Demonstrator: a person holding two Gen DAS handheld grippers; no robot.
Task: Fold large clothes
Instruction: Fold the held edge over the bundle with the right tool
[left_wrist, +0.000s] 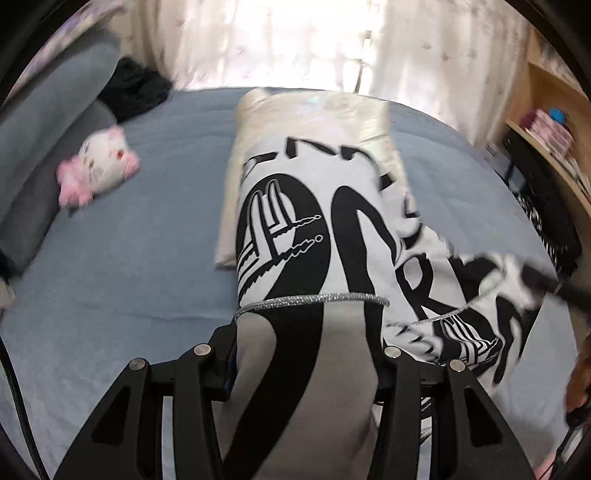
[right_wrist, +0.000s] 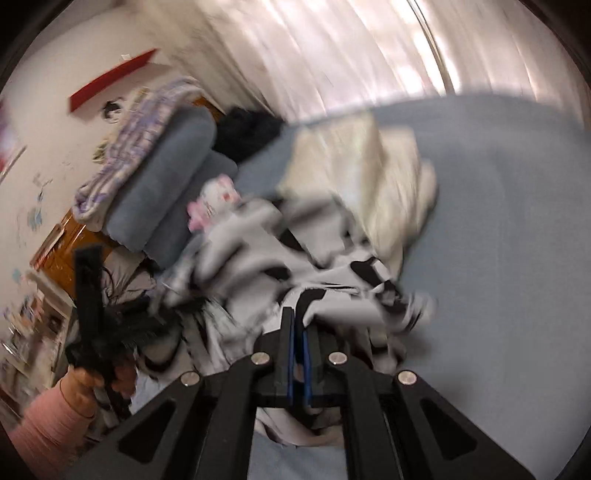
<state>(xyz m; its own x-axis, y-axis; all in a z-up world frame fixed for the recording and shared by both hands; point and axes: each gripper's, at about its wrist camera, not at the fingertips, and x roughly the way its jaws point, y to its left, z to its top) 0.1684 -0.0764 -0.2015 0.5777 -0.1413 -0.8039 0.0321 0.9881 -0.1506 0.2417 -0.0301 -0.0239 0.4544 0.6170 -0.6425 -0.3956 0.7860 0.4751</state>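
Nearest in the left wrist view, the left tongs (left_wrist: 306, 354) are seen clenched on a bunched grey and black part of a large printed garment (left_wrist: 314, 229), the cloth filling the gap between the two black fingers. From there the garment, white with bold black shapes and letters and crossed by a silver cord (left_wrist: 314, 299), is stretched away over the blue bed (left_wrist: 147, 258), and its far part is laid on a cream pillow (left_wrist: 314, 118) near the far edge of the bed. The right tongs (left_wrist: 546, 280) are seen blurred near the right edge of the bed, at the right side of the garment. In the right wrist view, which is heavily blurred, the right tongs (right_wrist: 297, 332) are shown squeezed together, blue pads almost touching, with a fold of the garment (right_wrist: 295, 273) pinched between them. The left tongs (right_wrist: 88, 284) are seen at the left of that view, gripped by a hand (right_wrist: 85, 384) with a pink sleeve (right_wrist: 40, 424). Toward the left edge of the bed a pink and white plush toy (left_wrist: 99, 166) is seen lying beside grey cushions (left_wrist: 55, 122). A dark heap of cloth (left_wrist: 136, 88) is found at the far left corner. Pale curtains (left_wrist: 277, 40) are hung beyond the far edge, and a wooden shelf (left_wrist: 546, 147) is seen to the right.
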